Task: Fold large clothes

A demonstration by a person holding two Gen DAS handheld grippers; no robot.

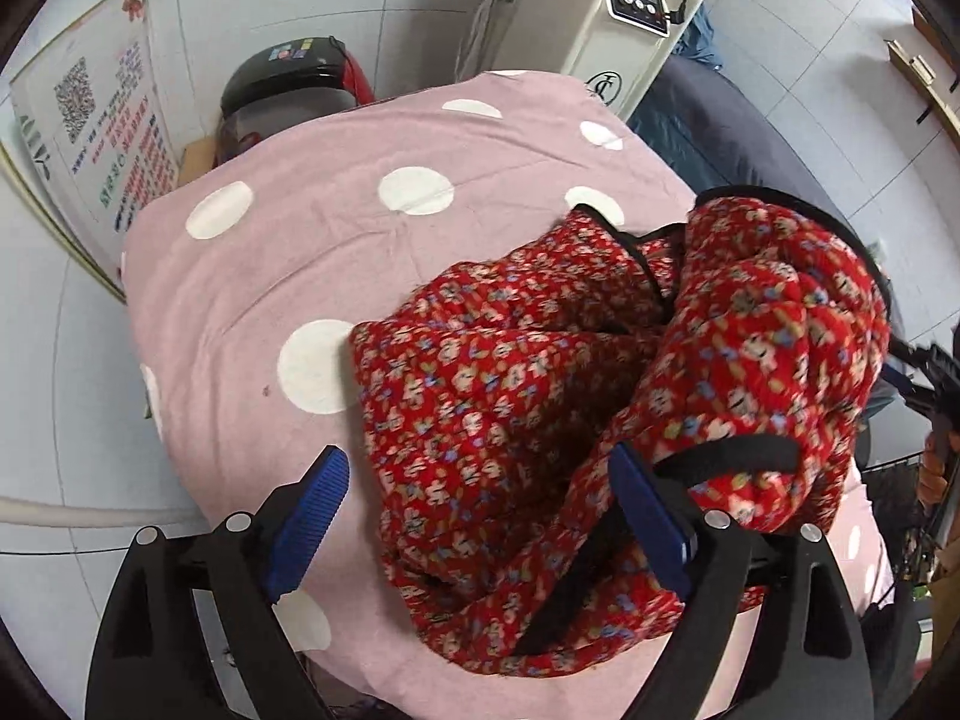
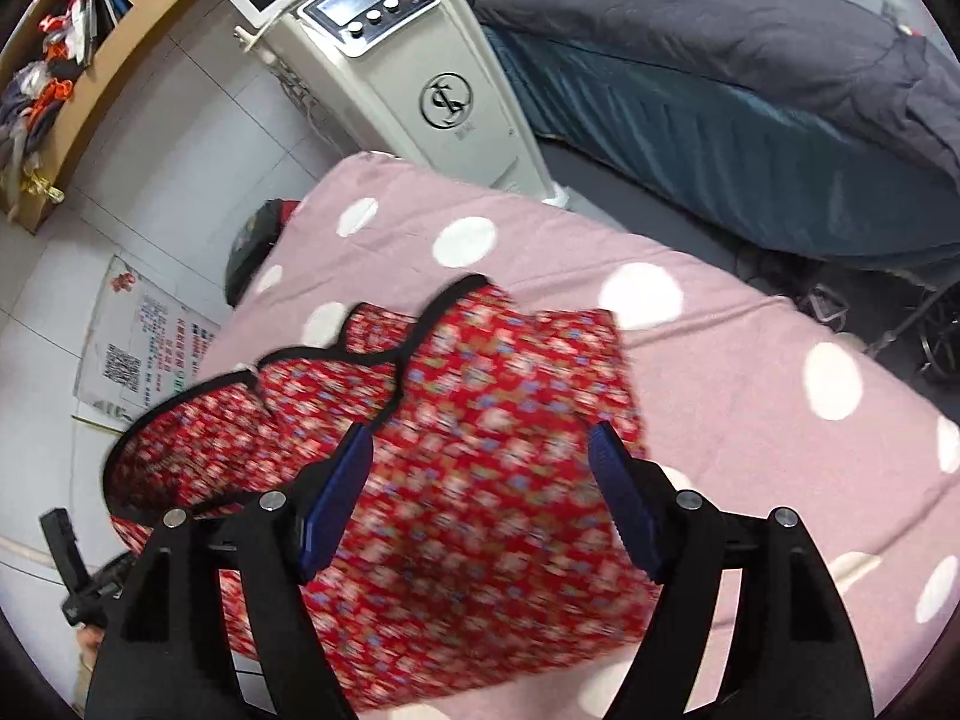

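two hand-held grippers, left and right, spread above one red floral garment on one dotted cover.

- You had a white machine cabinet in the right wrist view; its front bore a round black emblem of interlaced letters, which could not be made out for certain.
- You saw the same emblem on the cabinet in the left wrist view.
- A poster on the floor carried a QR code and lines of coloured print, too small to read.
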